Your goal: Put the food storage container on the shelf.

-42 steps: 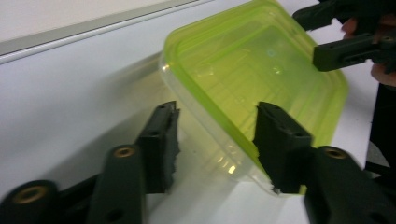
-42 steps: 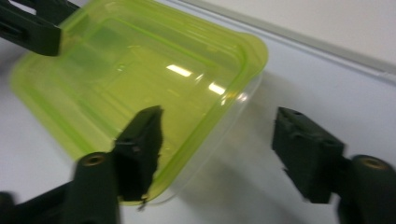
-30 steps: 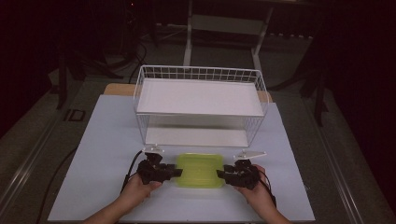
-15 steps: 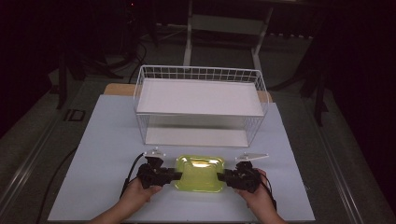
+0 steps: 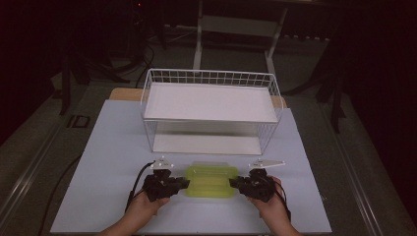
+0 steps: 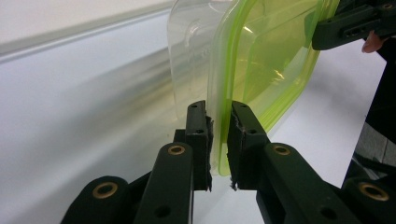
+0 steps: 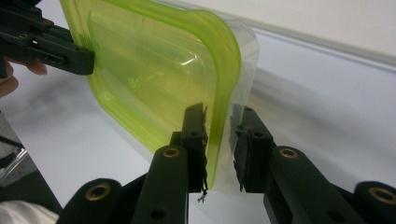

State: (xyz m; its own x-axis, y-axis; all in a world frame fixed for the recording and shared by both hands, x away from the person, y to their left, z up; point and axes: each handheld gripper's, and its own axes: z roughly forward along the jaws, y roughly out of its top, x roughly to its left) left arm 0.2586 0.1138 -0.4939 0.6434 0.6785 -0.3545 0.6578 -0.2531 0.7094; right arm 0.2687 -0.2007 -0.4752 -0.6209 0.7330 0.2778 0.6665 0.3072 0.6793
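A shallow rectangular container of clear plastic with a translucent lime-green lid (image 5: 210, 180) lay on the white counter (image 5: 98, 162), near its front edge and in front of a white wire basket rack with 2 flat white shelves (image 5: 210, 114), apart from it. The left hand-held gripper (image 5: 181, 184) met the container's left short end and the right hand-held gripper (image 5: 236, 184) its right short end, each held by 1 of the person's hands, the left hand (image 5: 147, 204) and the right hand (image 5: 273, 206) coming in from the bottom of the high view. In the left gripper view the left hand-held gripper (image 6: 219, 135) had its 2 black jaws drawn narrow, 1 on each side of the green lid rim (image 6: 219, 93), with the pads at or just off the plastic; whether they pressed it could not be told for certain. In the right gripper view the right hand-held gripper (image 7: 219, 140) stood a little wider: its left jaw lay against the green rim (image 7: 224, 70), while its right jaw stood off from the clear wall with a visible gap. Each gripper view showed the other gripper at the container's far end.
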